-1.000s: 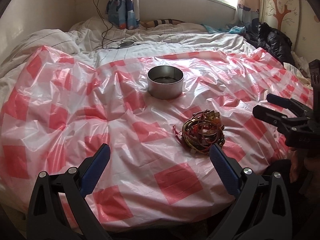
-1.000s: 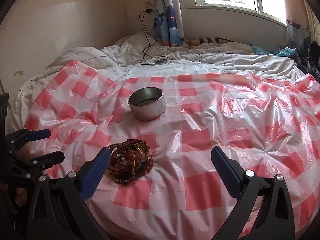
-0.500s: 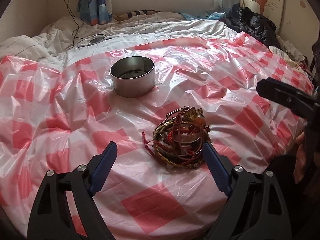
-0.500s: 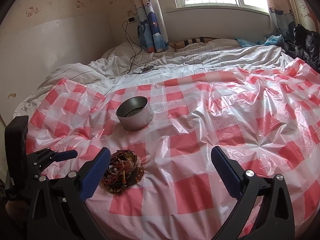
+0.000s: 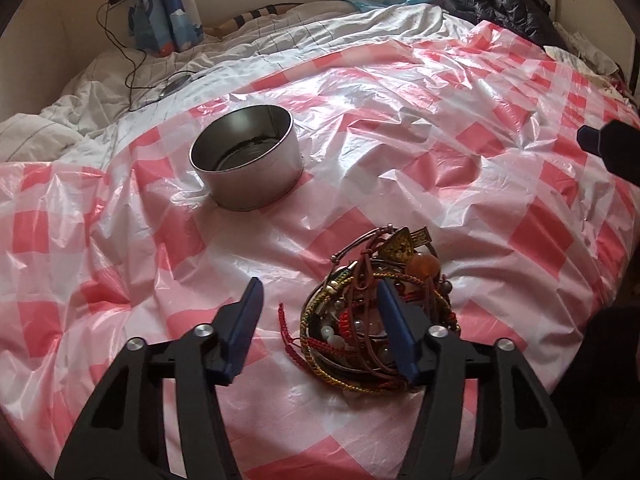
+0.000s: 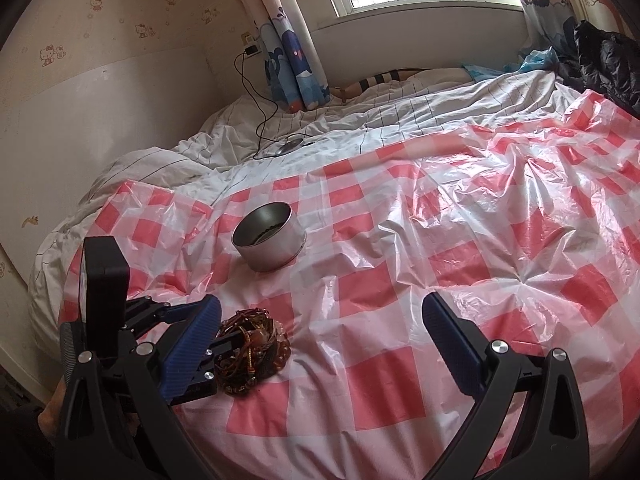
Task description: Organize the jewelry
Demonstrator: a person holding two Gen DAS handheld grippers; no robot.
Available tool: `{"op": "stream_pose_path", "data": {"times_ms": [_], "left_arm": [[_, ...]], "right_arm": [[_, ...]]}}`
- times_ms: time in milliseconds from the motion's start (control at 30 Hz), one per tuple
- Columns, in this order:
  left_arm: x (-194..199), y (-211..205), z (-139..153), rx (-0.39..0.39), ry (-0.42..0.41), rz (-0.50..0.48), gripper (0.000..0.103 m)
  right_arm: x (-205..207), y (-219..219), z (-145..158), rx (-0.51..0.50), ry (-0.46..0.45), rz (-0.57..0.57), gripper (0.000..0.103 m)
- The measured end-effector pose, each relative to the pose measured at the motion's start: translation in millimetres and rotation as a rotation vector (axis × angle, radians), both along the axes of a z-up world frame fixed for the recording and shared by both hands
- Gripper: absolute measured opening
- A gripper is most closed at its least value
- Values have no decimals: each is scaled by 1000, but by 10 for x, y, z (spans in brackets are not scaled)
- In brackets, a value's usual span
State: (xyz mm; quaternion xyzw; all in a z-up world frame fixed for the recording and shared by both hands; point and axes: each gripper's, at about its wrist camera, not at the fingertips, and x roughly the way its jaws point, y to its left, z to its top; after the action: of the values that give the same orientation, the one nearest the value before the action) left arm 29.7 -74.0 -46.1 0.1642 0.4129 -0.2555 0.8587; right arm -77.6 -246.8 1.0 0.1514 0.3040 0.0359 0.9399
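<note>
Left hand-held gripper (image 5: 318, 322): jaws closing, half-shut, now at jewelry (image 5: 376, 312) after a wide-open approach, right finger over the pile, nothing clamped | right hand-held gripper (image 6: 320, 334): open, empty | jewelry near tin (image 5: 248, 162), on bed | pickup starting.

The left tool (image 5: 318, 312) hung over a red-and-white checked plastic sheet (image 5: 460, 184) on the bed, its jaws closing. Its right finger (image 5: 394, 332) overlapped a tangled heap of bracelets (image 5: 372, 316) at 5 o'clock; whether it touched them was unclear. A round metal tin (image 5: 250, 182) stood apart at 11 o'clock.
</note>
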Motion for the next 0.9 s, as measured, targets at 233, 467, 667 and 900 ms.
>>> {"op": "stream_pose_path", "data": {"times_ms": [233, 467, 667, 900], "left_arm": [[28, 99, 24, -89, 25, 9, 17], [98, 375, 166, -248, 36, 70, 8], [161, 577, 216, -358, 74, 114, 7], [308, 705, -40, -301, 191, 208, 8]], "right_arm": [[-2, -18, -2, 12, 6, -8, 97], [1, -19, -13, 6, 13, -16, 97], [4, -20, -13, 6, 12, -15, 97], [-1, -28, -37, 3, 16, -16, 97]]}}
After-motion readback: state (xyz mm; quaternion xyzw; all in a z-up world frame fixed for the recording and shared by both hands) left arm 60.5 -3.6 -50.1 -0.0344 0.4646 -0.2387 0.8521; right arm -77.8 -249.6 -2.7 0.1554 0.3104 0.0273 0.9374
